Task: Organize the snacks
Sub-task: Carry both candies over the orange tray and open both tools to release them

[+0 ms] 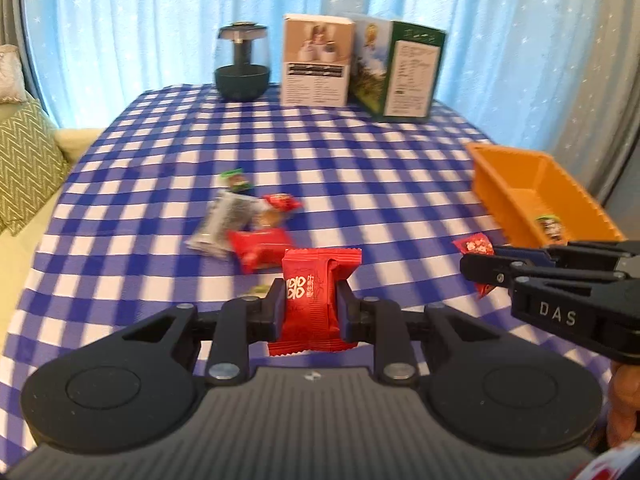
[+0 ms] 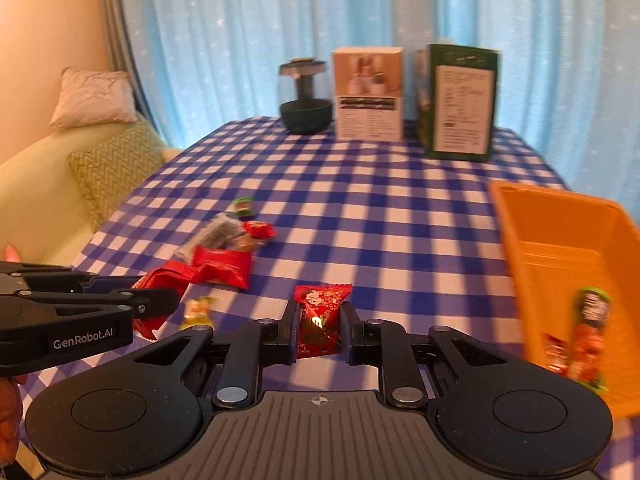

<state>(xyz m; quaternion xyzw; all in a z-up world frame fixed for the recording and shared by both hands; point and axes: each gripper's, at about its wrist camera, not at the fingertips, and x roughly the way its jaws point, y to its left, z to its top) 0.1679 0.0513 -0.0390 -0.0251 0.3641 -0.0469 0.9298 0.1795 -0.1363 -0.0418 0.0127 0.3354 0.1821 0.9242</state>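
Observation:
My left gripper [image 1: 310, 306] is shut on a red snack packet [image 1: 316, 280] and holds it above the checked tablecloth; it also shows in the right wrist view [image 2: 160, 304]. My right gripper [image 2: 320, 330] is shut on a small red candy [image 2: 320, 312]; it shows at the right of the left wrist view [image 1: 476, 264]. An orange bin [image 1: 516, 184] stands at the right with a few snacks [image 2: 586, 332] inside. A pile of loose snacks [image 1: 244, 220] lies mid-table, and a yellow candy [image 2: 198, 312] lies near the left gripper.
A dark lamp-like jar [image 1: 241, 66], a white box [image 1: 316, 62] and a green box [image 1: 404, 70] stand at the table's far edge before blue curtains. A sofa with cushions [image 2: 116, 168] is at the left.

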